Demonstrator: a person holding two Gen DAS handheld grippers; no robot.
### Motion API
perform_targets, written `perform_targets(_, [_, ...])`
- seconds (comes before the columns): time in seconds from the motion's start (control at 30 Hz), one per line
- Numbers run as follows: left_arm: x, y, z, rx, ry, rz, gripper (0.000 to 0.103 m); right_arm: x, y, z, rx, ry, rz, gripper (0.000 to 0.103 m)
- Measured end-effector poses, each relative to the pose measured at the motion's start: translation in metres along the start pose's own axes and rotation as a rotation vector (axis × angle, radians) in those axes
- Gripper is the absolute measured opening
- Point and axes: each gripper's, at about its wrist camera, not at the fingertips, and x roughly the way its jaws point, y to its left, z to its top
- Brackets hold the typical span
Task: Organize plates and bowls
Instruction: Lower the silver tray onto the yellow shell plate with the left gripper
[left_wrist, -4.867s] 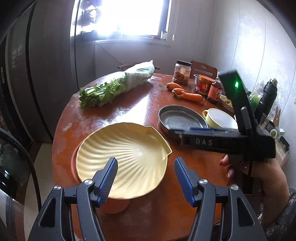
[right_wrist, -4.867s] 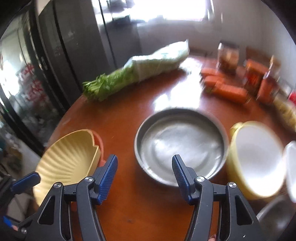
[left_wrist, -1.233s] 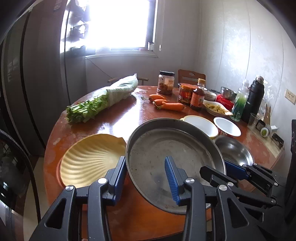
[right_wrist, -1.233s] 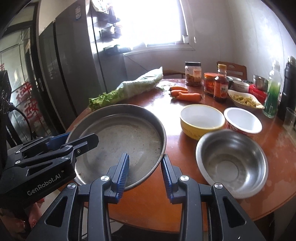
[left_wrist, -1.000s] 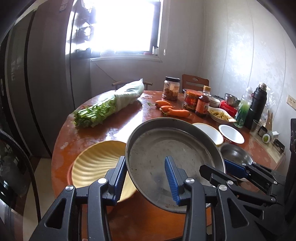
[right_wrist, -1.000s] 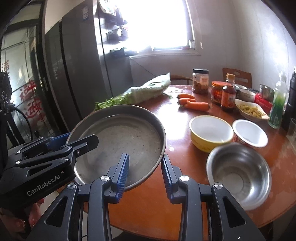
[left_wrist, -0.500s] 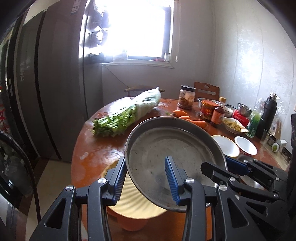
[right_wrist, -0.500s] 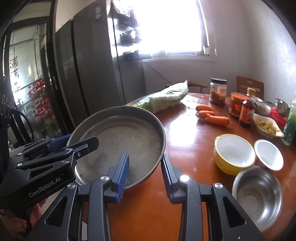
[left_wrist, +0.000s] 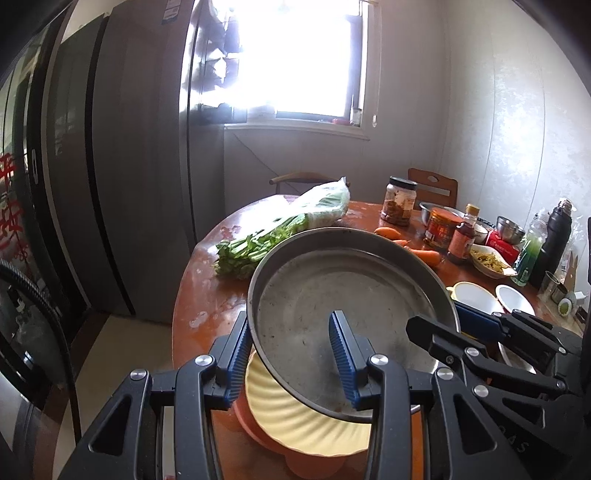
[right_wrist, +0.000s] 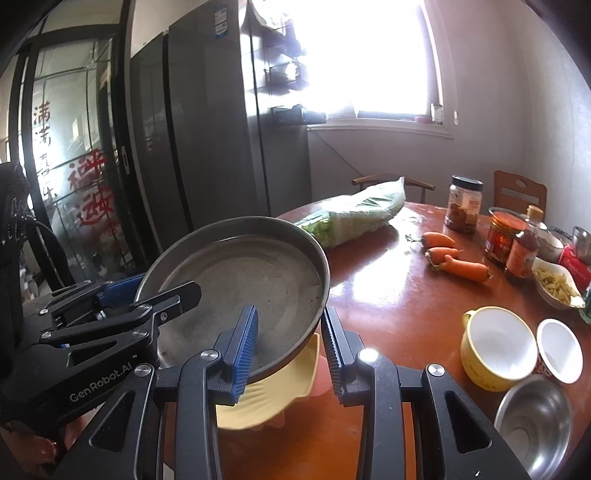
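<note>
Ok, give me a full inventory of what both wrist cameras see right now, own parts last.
metal pan: 1, grey steel, held above the shell plate, rim gripped from both sides
shell plate: 1, pale yellow, ribbed, table's near edge on an orange dish
yellow bowl: 1, white inside, right side
small bowl: 1, white inside, beside it
steel bowl: 1, near right
bagged greens: 1, green, far side
carrots: 3, orange, mid-table
jars and bottles: several, far right
round table: 1, red-brown
fridge: 1, dark grey, left
left gripper: blue pads, shut on pan rim
right gripper: blue pads, shut on pan rim
</note>
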Motion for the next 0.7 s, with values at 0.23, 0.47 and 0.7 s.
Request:
perform_targets(0.23, [0.015,0.007,-0.009,-0.005,0.039,0.001,0.042,0.015,0.001,-0.008,-0.002,0.03,0.002,0.036])
perform_targets(0.47, [0.03,0.011,-0.018,-0.008,0.079,0.002,0.042,0.03,-0.001,-0.017,0.001,0.068,-0.001,0.036])
perform_targets(0.7, [0.044,0.013,-0.028,-0.012,0.125,-0.002,0.042,0.038,-0.002,-0.027,0.0,0.091,-0.01,0.036])
